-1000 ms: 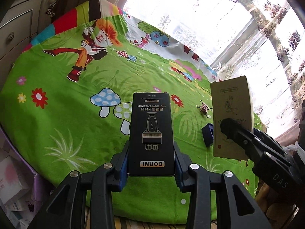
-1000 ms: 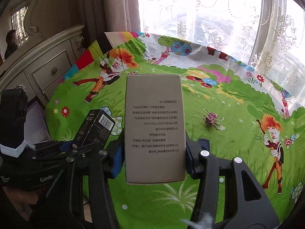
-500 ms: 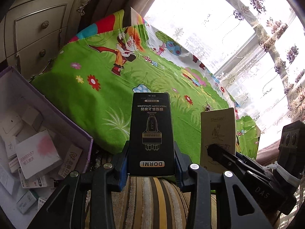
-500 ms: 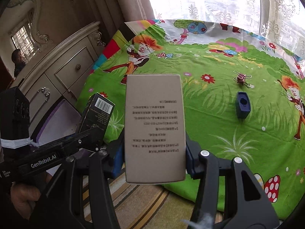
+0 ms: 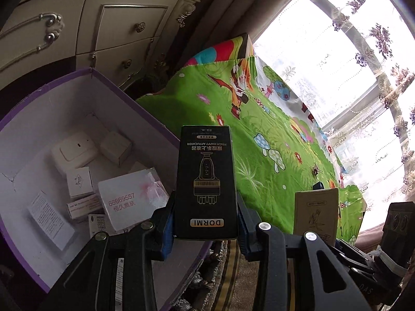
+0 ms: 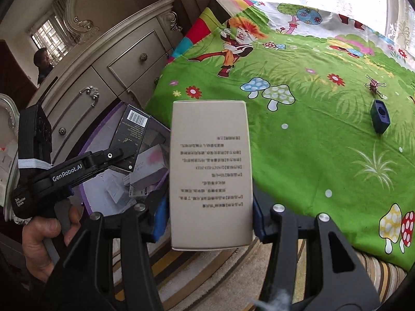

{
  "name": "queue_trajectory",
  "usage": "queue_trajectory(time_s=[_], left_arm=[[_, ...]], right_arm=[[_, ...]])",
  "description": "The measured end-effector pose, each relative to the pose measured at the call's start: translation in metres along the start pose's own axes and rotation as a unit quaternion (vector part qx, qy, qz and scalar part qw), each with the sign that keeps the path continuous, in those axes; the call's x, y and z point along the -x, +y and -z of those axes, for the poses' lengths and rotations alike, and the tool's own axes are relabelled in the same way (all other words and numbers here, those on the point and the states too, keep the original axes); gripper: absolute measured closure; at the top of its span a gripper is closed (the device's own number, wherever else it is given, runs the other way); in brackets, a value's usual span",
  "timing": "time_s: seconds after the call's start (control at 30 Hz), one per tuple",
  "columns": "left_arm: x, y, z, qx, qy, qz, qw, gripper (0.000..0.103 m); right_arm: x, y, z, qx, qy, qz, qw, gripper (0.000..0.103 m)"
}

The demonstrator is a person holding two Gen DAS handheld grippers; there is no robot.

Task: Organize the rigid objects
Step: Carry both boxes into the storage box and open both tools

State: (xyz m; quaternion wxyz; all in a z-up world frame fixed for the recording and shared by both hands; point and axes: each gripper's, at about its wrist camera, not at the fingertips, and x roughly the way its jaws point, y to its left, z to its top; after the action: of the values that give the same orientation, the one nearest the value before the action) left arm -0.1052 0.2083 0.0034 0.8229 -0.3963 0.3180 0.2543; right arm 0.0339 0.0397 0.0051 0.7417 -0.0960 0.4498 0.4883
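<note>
My left gripper (image 5: 205, 235) is shut on a black DORMI box (image 5: 205, 181), held upright over the near rim of a purple storage box (image 5: 145, 108) that holds several small white cartons. My right gripper (image 6: 210, 223) is shut on a beige carton (image 6: 210, 176) with printed text, held off the table's left edge. The black box (image 6: 132, 134) and left gripper also show at the left of the right wrist view, over the purple box (image 6: 109, 127). The beige carton (image 5: 316, 212) shows at the lower right of the left wrist view.
A round table under a green cartoon cloth (image 6: 324, 129) carries a dark blue block (image 6: 380, 120) and a binder clip (image 6: 373, 86). A cream dresser (image 5: 77, 31) stands behind the purple box. Striped carpet (image 6: 207, 267) lies below.
Both grippers have swung left off the table with their boxes. The purple storage box has come fully into view under the black box.
</note>
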Motion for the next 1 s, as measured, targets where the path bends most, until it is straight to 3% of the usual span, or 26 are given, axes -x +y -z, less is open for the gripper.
queue_trajectory(time_s=[0.3,0.53,0.63,0.8,1.0], left_arm=[[0.025,0.065,-0.024,0.046,-0.043,-0.061,0.9961,0.063],[0.024,0.095,-0.025,0.073,-0.038,-0.1,0.9915,0.063],[0.019,0.1,-0.022,0.085,-0.025,-0.112,0.9898,0.061],[0.01,0.1,-0.017,0.09,-0.012,-0.123,0.9882,0.043],[0.008,0.092,-0.016,0.085,-0.01,-0.125,0.9884,0.04]], right_arm=[[-0.03,0.069,0.002,0.065,0.043,-0.039,0.996,0.046],[-0.057,0.118,0.01,0.13,0.074,-0.052,0.987,0.045],[-0.064,0.126,0.013,0.142,0.086,-0.06,0.984,0.044],[-0.072,0.13,0.018,0.149,0.105,-0.064,0.981,0.027],[-0.071,0.125,0.018,0.135,0.102,-0.07,0.983,0.024]])
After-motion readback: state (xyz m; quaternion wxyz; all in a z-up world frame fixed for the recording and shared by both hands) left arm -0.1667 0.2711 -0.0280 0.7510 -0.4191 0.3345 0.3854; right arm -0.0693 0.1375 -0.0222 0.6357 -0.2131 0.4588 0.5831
